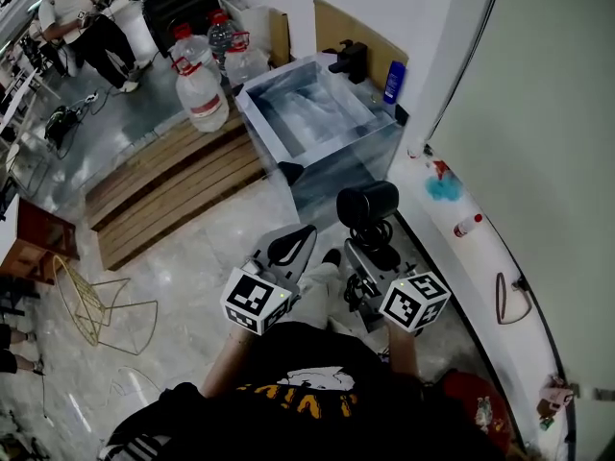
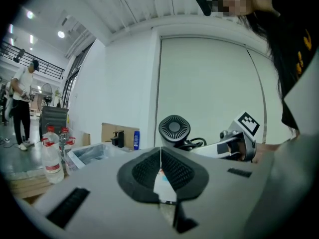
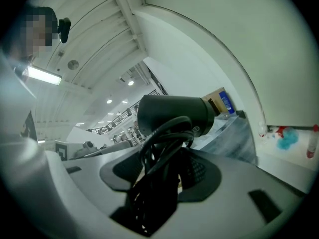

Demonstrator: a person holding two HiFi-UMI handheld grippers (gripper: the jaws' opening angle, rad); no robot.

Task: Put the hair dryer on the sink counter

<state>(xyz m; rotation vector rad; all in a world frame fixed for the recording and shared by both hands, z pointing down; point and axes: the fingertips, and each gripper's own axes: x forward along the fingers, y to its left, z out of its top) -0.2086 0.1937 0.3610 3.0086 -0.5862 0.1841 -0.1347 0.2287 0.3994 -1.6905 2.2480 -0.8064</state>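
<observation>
Sink surface [image 1: 375, 123] stands ahead of both tools. Right tool [image 3: 167, 171] clamps the black hair dryer [image 3: 174, 114] by its handle, cord [image 3: 159, 148] bunched between the jaws, held in the air. Left tool [image 2: 160, 151] is closed and empty.

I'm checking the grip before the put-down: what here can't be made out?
- Right gripper view: the handle of the hair dryer inside the right gripper, hidden by the coiled cord.
- Head view: the label of the blue bottle, too small.
- Every view: the cord's plug, lost in the coil.
</observation>
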